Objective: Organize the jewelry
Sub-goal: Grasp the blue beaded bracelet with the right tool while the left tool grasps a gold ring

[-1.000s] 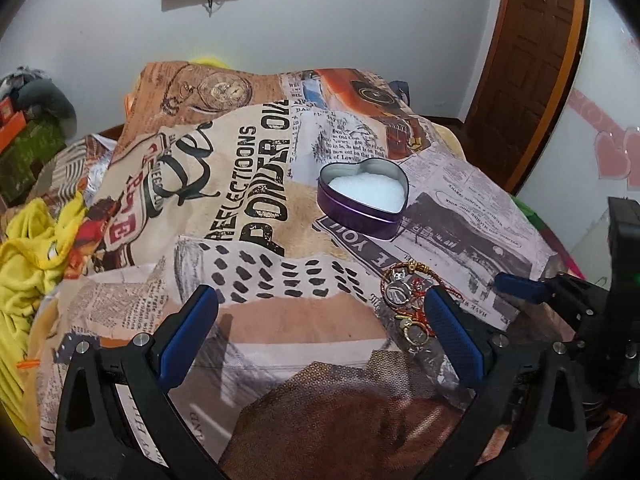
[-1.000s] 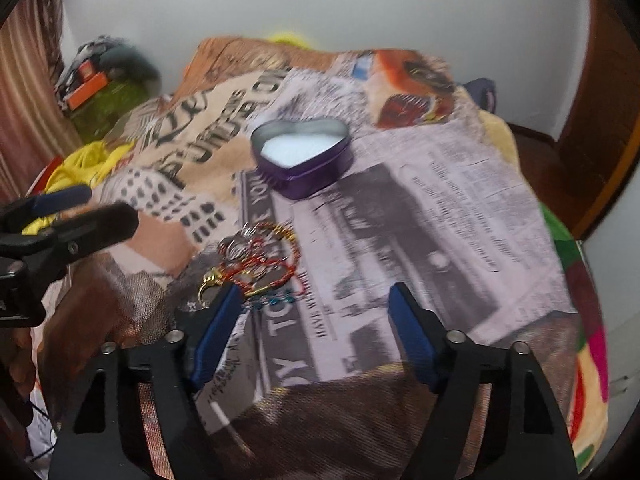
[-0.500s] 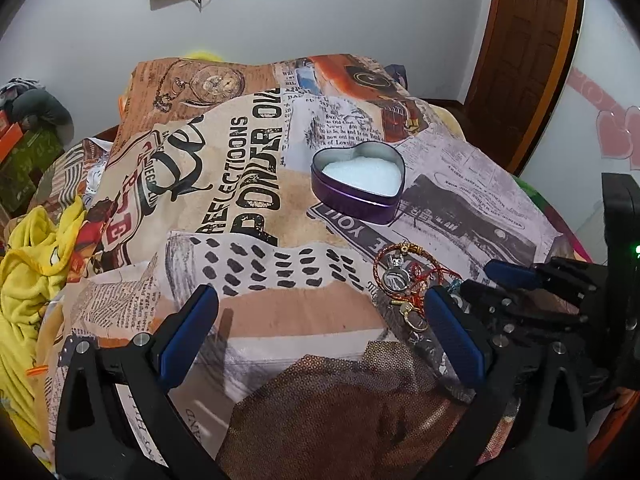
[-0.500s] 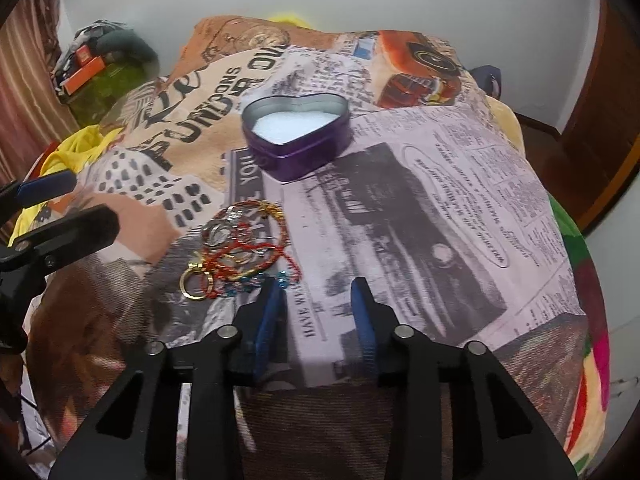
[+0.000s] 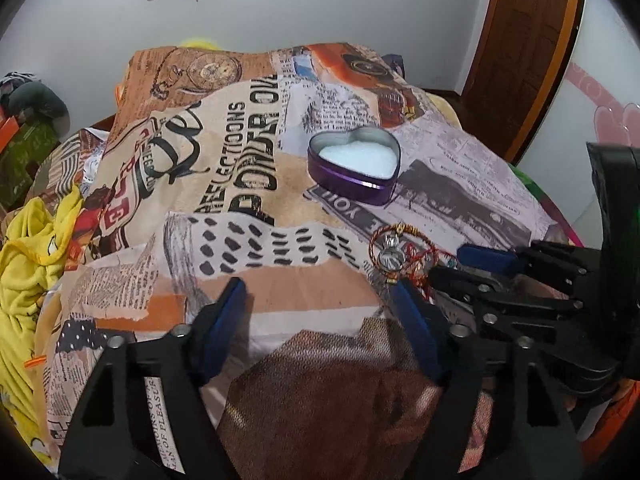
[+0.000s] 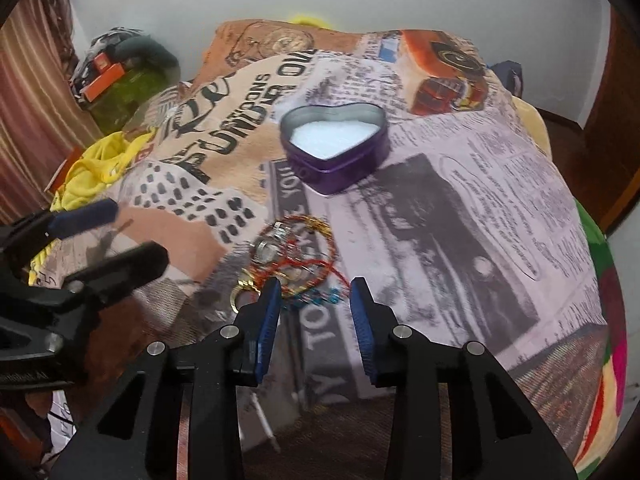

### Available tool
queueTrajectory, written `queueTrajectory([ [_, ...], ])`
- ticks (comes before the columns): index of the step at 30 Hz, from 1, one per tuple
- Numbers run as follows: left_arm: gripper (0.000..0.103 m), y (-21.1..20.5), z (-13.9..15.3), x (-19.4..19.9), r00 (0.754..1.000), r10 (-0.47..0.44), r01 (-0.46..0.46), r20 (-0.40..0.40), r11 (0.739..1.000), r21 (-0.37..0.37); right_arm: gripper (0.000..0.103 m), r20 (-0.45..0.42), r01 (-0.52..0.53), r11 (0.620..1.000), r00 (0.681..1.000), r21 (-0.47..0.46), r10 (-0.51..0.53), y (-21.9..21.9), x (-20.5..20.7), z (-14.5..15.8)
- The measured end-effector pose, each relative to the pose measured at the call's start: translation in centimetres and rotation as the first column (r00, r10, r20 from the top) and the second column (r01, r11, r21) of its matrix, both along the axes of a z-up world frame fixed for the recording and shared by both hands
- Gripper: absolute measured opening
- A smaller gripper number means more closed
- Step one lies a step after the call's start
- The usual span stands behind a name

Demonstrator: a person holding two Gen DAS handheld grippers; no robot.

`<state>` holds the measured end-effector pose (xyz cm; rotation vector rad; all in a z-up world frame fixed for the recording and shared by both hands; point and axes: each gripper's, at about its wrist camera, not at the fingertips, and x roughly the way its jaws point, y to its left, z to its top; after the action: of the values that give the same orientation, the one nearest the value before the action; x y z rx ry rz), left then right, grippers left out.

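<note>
Through the left wrist camera I see my left gripper [image 5: 316, 296] over the printed blanket [image 5: 224, 184], its jaws have just been closing in and now stand half-wide with only cloth between them. The jewelry pile [image 5: 396, 252], red and gold bangles with rings, lies just beyond its right finger, and the purple heart-shaped tin [image 5: 354, 170] sits farther off, open, white padding inside. My right gripper [image 5: 460, 260] comes in from the right at the pile's edge. Switching to the right wrist camera: the right gripper [image 6: 314, 294] has narrowed its jaws and they stand with a slim gap, pads not pressing anything, the near fringe of the jewelry pile [image 6: 292, 256] right at the fingertips. The tin [image 6: 334, 146] is beyond, apart from the pile. The left gripper [image 6: 120, 236] sits to the left.
</note>
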<state>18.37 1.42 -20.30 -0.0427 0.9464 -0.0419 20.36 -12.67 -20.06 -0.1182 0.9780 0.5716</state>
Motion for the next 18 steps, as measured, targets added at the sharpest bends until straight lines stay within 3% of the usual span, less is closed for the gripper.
queueTrajectory([
  [2, 0.059, -0.2, -0.2, 0.0, 1.000, -0.004, 0.004, -0.014, 1.000, -0.002, 0.032, -0.004, 0.001, 1.000, 1.000, -0.027, -0.001, 0.2, 0.0, -0.5],
  [12, 0.048, -3.3, -1.0, 0.5, 0.991, -0.126, 0.126, -0.035, 0.992, -0.021, 0.032, 0.010, 0.061, 0.996, 0.998, -0.067, -0.061, -2.1, 0.6, -0.5],
  [18, 0.029, -4.0, -2.1, 1.6, 0.984, -0.160, 0.154, -0.077, 0.985, -0.071, 0.032, 0.008, 0.095, 0.994, 0.995, -0.054, -0.094, -3.5, 0.9, 0.0],
])
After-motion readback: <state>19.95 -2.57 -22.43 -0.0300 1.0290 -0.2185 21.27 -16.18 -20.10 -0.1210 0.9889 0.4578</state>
